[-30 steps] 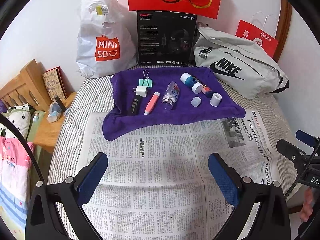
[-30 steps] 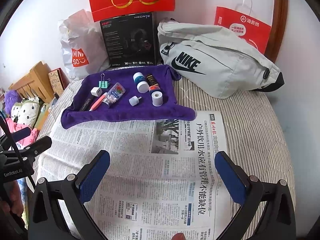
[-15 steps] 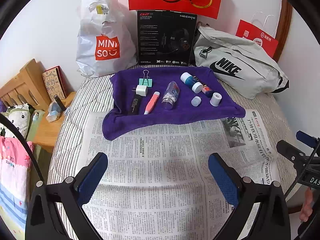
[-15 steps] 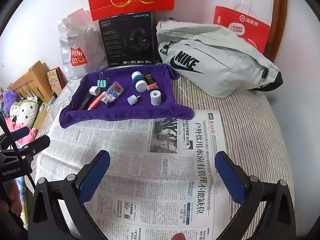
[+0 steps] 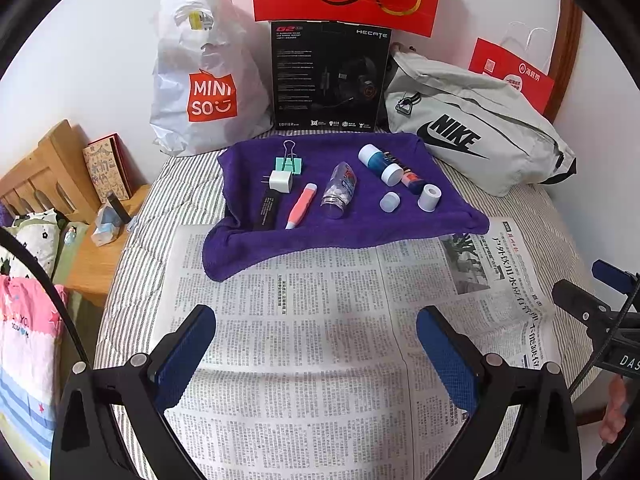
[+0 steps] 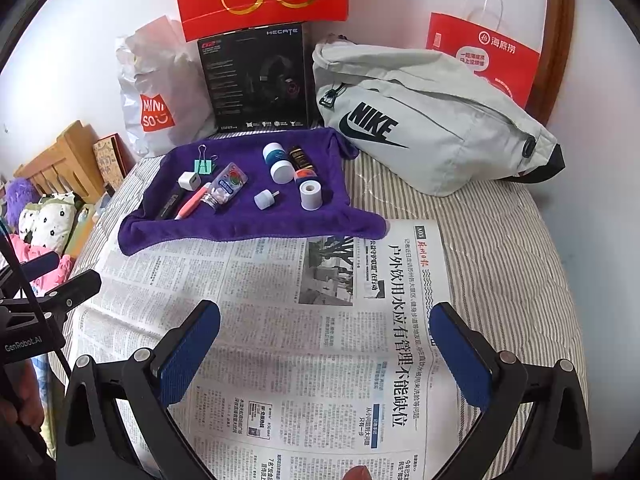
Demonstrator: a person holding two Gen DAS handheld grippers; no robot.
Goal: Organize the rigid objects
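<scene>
My left gripper (image 5: pixel 316 354) hangs over the spread newspaper (image 5: pixel 320 320) with its jaws wide and nothing between them; my right gripper (image 6: pixel 326 354) hangs over the same newspaper, jaws equally wide and empty; each shows at the edge of the other's view, well apart. The rigid objects lie on a purple towel (image 5: pixel 340 228) at the far end of the newspaper, the towel's near edge overlapping the paper; from my left view, a teal binder clip (image 5: pixel 289 164) sits at the back, just beside a white plug adapter (image 5: pixel 280 181); a black stick-shaped item (image 5: pixel 267 209) lies in front of the adapter, and a pink pen-like tool (image 5: pixel 301 205) lies just beside it; a clear bottle of small white pieces (image 5: pixel 340 194) lies on its side mid-towel; to its right are a blue bottle with a white cap (image 5: pixel 379 165), a dark tube with an orange band (image 6: pixel 301 160) alongside it, a small white cap (image 5: pixel 390 201) and a white roll (image 5: pixel 429 197) standing on end. Behind the towel, against the wall, stand a white Miniso bag (image 5: pixel 204 80), a black headset box (image 5: pixel 330 76) and a grey Nike bag (image 5: pixel 472 128); a red paper bag (image 6: pixel 484 52) stands behind the Nike bag
</scene>
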